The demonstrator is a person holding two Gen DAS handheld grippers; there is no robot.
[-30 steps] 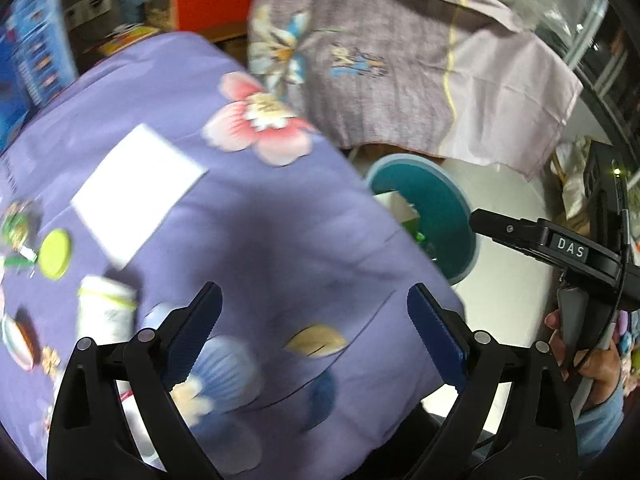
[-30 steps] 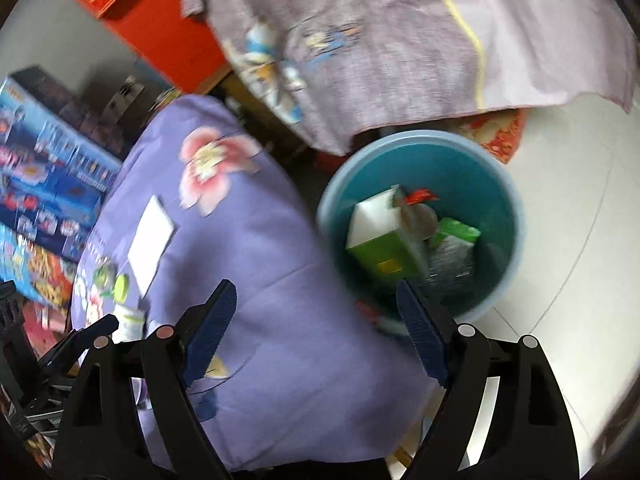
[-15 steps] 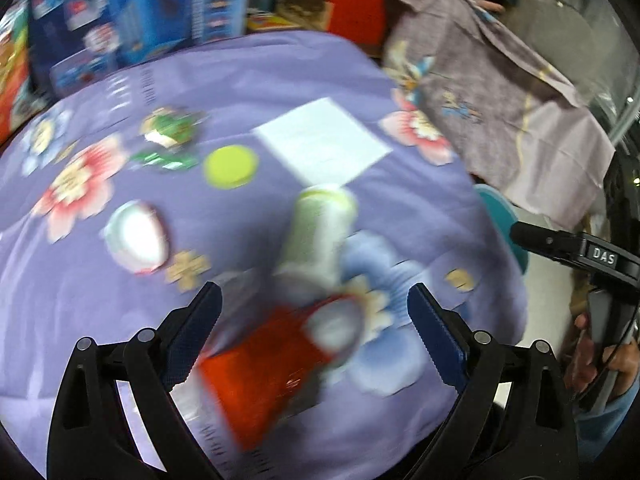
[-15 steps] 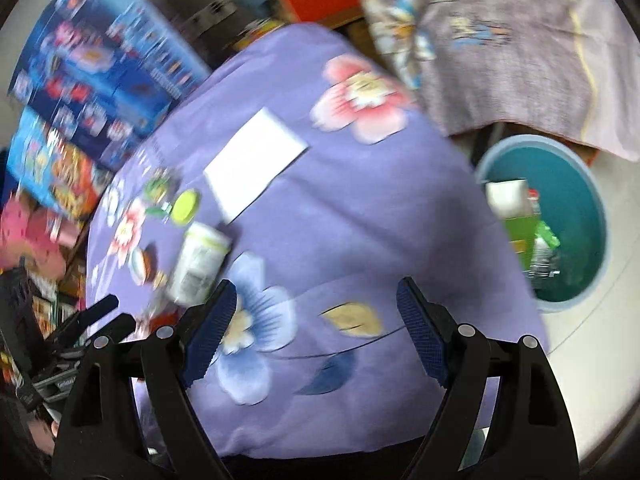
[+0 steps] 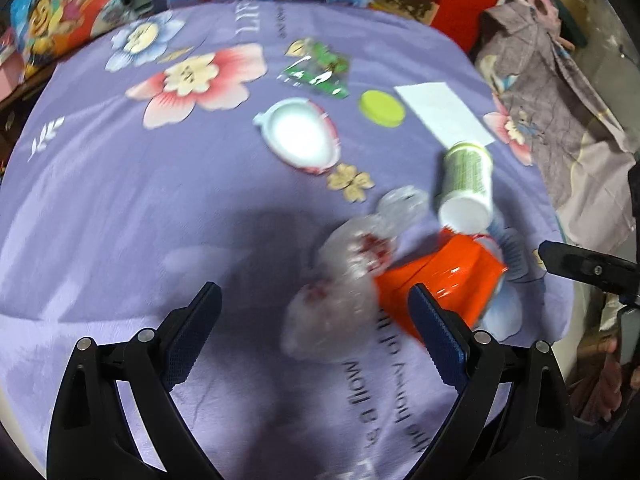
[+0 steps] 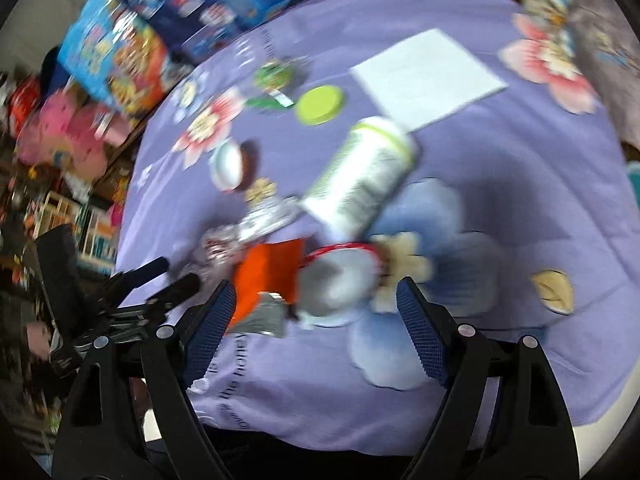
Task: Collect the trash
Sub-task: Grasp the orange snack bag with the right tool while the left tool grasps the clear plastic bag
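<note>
1. Left wrist view, lower left to lower right: left claw (image 5: 314, 326) released, jaws spread wide, nothing between them. It hangs above the purple flowered cloth (image 5: 120, 208) covering the surface.
2. Same view, upper left: bright printed boxes (image 5: 60, 12) along the far edge of the surface.
3. Centre, upper half: white oval dish (image 5: 298, 134), rim red. Above it a crumpled green wrapper (image 5: 320, 70).
4. Right of the dish: a flat lime-green lid (image 5: 380, 109), then a white sheet of paper (image 5: 442, 114), both lying flat.
5. Centre right: a white canister (image 5: 466, 186) with a green label on its side, base toward the camera, one end touching the paper.
6. Below the canister: a clear plastic bag (image 5: 348, 276), crumpled, with red marks; blurred. Just beside it on the right an orange-red packet (image 5: 440, 276), touching the bag.
7. Far right edge: a grey patterned cloth (image 5: 560, 112) hanging beside the surface.
8. Right wrist view, lower half: right claw (image 6: 314, 314) released, jaws wide, empty. The packet and a round silvery piece with a red rim (image 6: 340, 276) sit just past its tips.
9. Same view, lower left: the left claw's black fingertips (image 6: 176, 286) show near the bag.
10. Far right edge: sliver of a teal bin (image 6: 634, 182); contents hidden.
</note>
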